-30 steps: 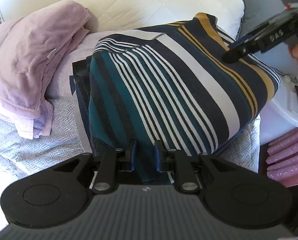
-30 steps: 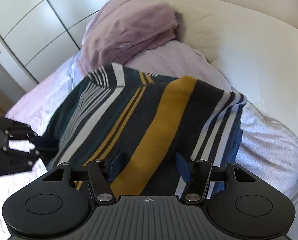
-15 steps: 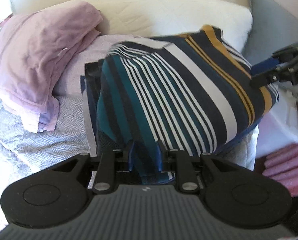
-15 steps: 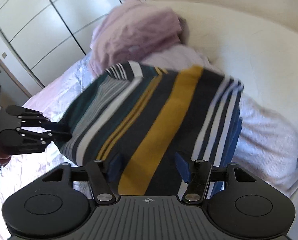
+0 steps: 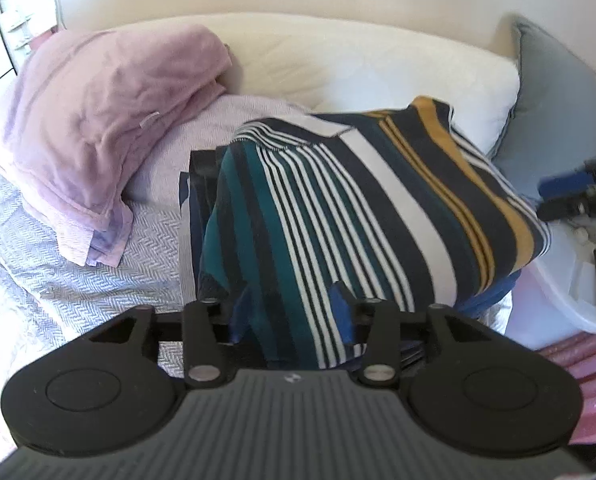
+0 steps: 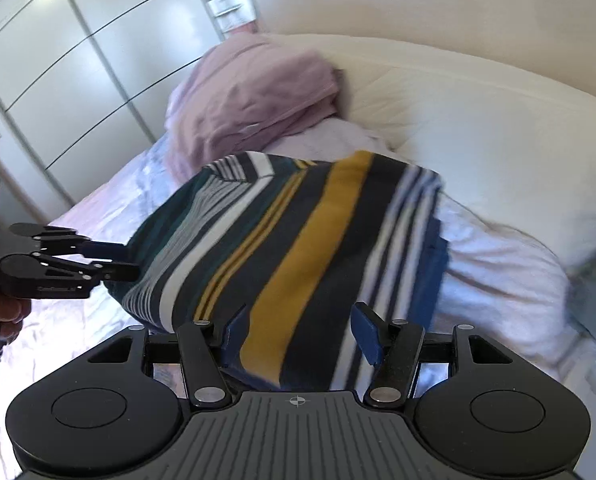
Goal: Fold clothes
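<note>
Left tool (image 5: 289, 316) just opening (striped garment (image 5: 362, 216) between).

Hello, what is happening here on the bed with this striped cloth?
A person with a gripper in each hand is folding clothes on a bed. The striped garment lies folded on a small pile beside a pink pillow. The left gripper has just been opening; its jaws stand apart with the garment's edge between them, no longer pinched. The right gripper is open too, over the opposite edge.

Folded shirt (image 5: 358, 216) is navy with teal, white and mustard stripes. Lilac pillow (image 5: 97, 120) at 10 o'clock, cream mattress (image 5: 338, 64) at 12, grey-blue cushion (image 5: 558, 112) at 2.
</note>
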### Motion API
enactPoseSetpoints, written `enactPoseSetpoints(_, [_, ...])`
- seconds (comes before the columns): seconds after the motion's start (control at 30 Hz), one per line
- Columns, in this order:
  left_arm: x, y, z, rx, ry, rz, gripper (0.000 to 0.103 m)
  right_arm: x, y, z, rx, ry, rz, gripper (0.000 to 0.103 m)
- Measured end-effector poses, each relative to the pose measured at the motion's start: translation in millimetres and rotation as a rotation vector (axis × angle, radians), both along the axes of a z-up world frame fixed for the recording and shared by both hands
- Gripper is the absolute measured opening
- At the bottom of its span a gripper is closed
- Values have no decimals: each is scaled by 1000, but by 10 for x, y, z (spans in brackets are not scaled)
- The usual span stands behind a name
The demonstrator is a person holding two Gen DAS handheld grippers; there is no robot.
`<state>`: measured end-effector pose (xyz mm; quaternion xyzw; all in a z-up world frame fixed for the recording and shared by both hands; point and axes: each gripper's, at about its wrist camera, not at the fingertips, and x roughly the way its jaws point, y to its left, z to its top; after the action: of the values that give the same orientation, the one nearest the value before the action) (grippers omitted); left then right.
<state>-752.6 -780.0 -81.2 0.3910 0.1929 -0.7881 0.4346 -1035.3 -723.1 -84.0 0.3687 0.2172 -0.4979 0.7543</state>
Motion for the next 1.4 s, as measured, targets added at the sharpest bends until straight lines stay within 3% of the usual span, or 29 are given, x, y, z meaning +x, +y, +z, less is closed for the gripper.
enactPoseSetpoints(0.1, [93,186,73,-38,51,10,68,60,281,2,-2,14,-58,78])
enactPoseSetpoints(0.27, [399,629,114,-67,125,5,86,373,918,-68,1,30,-154,81])
enactPoseSetpoints(0.43, [848,1205,38,-54,117,-46,99,902,1682,-91,-16,31,-286,82])
enactPoseSetpoints(0.63, [1352,1882,31,-22,132,-23,100,1570,2477,-62,10,27,-363,82])
enactPoseSetpoints(0.8, [1449,2306,56,-55,147,-33,99,1820,2894,80,6,45,-406,82])
enactPoseSetpoints(1.07, [1316,2644,164,-84,178,-43,99,1864,3134,271,-31,93,-438,82])
enactPoseSetpoints(1.4, [1071,2802,257,-37,131,71,98,1674,3137,318,-25,100,-392,82])
